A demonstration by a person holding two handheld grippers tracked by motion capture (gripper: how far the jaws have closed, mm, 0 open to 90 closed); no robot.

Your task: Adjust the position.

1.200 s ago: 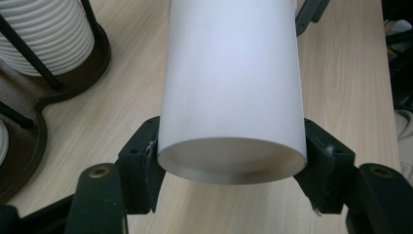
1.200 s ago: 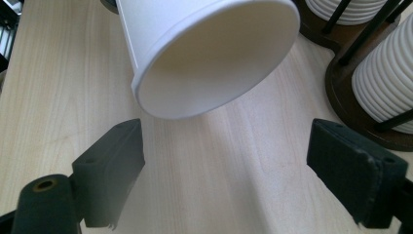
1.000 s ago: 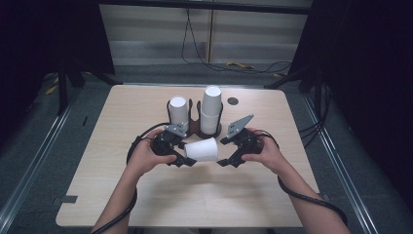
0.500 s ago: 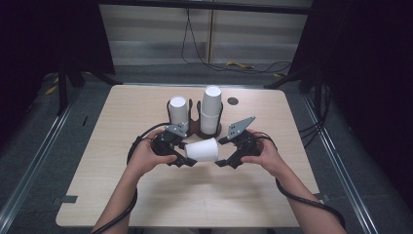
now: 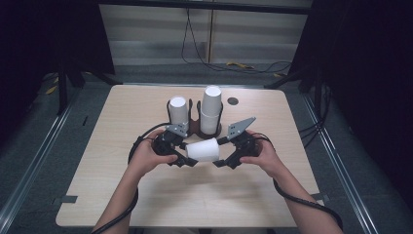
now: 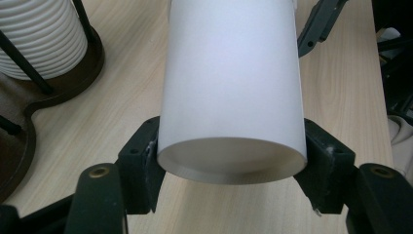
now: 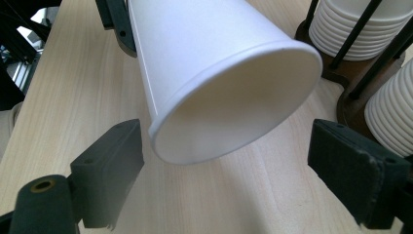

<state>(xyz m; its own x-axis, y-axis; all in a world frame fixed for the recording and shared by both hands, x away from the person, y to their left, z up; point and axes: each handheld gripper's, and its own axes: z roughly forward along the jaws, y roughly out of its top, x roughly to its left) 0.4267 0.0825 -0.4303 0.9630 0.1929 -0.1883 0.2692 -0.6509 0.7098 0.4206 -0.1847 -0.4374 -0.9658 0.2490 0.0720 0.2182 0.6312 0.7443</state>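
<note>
A white paper cup (image 5: 203, 149) lies level above the table (image 5: 122, 146) between both grippers. My left gripper (image 5: 189, 155) is shut on its base end; in the left gripper view both pads press the cup (image 6: 231, 83) at its bottom rim. My right gripper (image 5: 219, 152) stands open at the cup's mouth. In the right gripper view the open rim of the cup (image 7: 209, 58) sits between the wide jaws, apart from both pads (image 7: 114, 161).
A dark brown rack (image 5: 197, 127) just behind the grippers holds two upside-down stacks of white cups, a shorter one (image 5: 178, 109) and a taller one (image 5: 211, 109). A small black disc (image 5: 233, 101) lies at the back of the table. Cables trail from both grippers.
</note>
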